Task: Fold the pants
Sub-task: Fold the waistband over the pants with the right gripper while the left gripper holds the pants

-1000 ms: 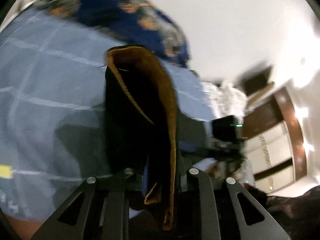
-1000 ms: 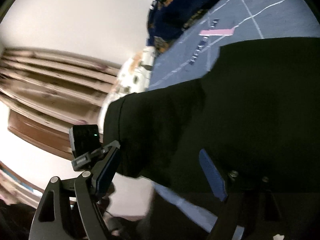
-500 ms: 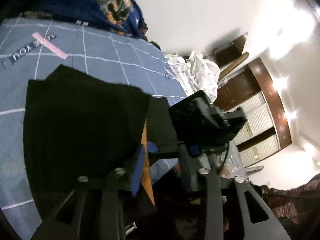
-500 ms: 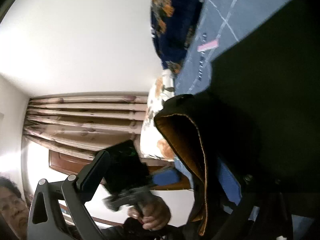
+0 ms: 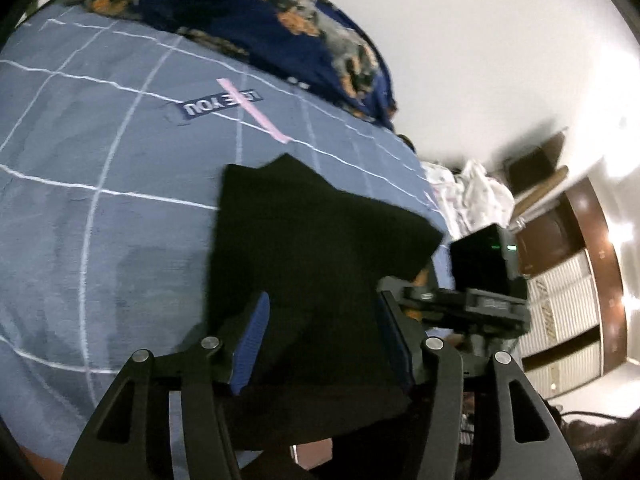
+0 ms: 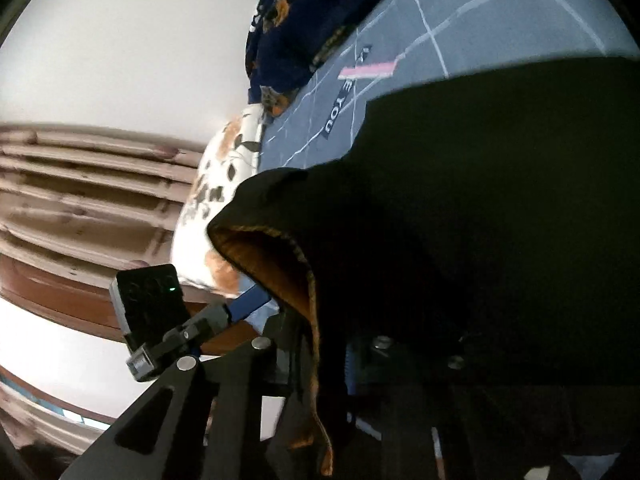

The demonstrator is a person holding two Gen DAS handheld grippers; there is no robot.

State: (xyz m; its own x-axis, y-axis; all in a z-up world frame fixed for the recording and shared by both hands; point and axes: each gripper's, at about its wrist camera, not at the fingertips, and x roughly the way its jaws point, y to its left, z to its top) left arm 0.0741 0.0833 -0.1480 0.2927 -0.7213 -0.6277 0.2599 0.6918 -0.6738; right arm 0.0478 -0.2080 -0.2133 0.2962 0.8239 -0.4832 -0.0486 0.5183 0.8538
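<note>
The black pants (image 5: 312, 240) lie spread on the blue checked bed sheet (image 5: 100, 160). My left gripper (image 5: 324, 332) hovers low over their near edge. Its jaws are opening, the blue pads (image 5: 254, 336) stand apart, and black cloth lies between them without being pressed. In the right wrist view the pants (image 6: 480, 220) fill the right half. Their orange-lined edge (image 6: 280, 264) curls up and runs down into my right gripper (image 6: 320, 356), whose jaws are closing and pinch that edge. Each gripper shows at the side of the other's view.
A dark blue blanket with dog prints (image 5: 280, 12) is heaped at the far end of the bed. A pink strip and a printed label (image 5: 224, 104) mark the sheet. White bedding (image 5: 472, 192), a wooden wardrobe (image 5: 560, 240) and curtains (image 6: 80, 184) stand beyond the bed's edge.
The left gripper has let go of the orange-lined edge, opened and dropped toward the flat pants. The right gripper, wide open before, has closed on that edge.
</note>
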